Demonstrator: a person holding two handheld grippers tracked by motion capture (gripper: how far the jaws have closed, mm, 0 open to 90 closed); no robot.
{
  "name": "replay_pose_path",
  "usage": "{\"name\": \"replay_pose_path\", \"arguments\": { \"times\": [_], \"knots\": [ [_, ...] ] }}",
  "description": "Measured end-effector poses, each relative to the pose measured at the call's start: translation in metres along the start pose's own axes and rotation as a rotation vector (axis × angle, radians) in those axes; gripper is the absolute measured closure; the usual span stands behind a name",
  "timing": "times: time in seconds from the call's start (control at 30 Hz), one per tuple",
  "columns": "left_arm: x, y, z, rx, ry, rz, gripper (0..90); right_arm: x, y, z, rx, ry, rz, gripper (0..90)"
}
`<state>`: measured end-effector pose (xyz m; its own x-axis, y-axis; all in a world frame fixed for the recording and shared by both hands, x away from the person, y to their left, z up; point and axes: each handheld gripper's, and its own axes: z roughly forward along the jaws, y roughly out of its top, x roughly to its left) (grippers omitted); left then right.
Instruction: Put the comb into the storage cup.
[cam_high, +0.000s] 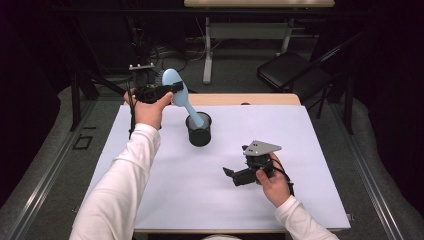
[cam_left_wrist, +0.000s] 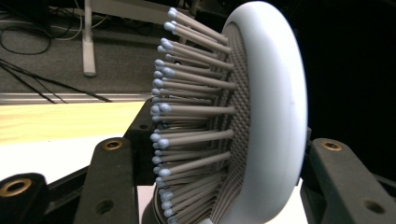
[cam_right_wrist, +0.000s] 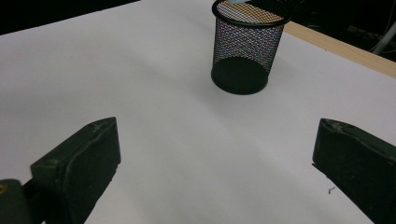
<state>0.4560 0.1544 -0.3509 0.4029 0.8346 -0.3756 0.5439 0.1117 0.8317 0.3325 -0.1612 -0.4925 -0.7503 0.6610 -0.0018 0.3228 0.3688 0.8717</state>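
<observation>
Clamping the blue hairbrush (cam_high: 176, 89), the left hand-held gripper (cam_high: 176, 88) sits at eleven o'clock from the mesh cup (cam_high: 199, 130), while the right hand-held gripper (cam_high: 229, 172) gapes empty at four.

My hairbrush (cam_left_wrist: 261, 116) runs off the left gripper view's bottom edge; its handle end is hidden inside the mesh cup (cam_high: 199, 130), whose rim the right gripper view crops.

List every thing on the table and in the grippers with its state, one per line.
hairbrush: tilted, handle end down in the cup, head clamped.
mesh cup: upright on the white table cover, handle inside.
left gripper: shut on the hairbrush head.
right gripper: open, empty, low over the cover.
</observation>
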Motion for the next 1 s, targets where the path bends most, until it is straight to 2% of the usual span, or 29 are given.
{"name": "replay_pose_path", "arguments": {
  "times": [0.43,0.63,1.0],
  "knots": [
    [-0.002,0.0,0.003,-0.007,0.037,0.049,47.6,0.0,0.0,0.001,0.002,0.002,0.0,0.8],
    [-0.006,-0.001,0.006,0.001,0.054,0.095,47.7,0.0,-0.001,0.001,0.002,0.0,-0.002,0.9],
    [-0.01,-0.003,0.014,0.017,0.058,0.114,47.7,0.0,-0.001,0.002,0.008,-0.001,-0.007,0.9]
  ]
}}
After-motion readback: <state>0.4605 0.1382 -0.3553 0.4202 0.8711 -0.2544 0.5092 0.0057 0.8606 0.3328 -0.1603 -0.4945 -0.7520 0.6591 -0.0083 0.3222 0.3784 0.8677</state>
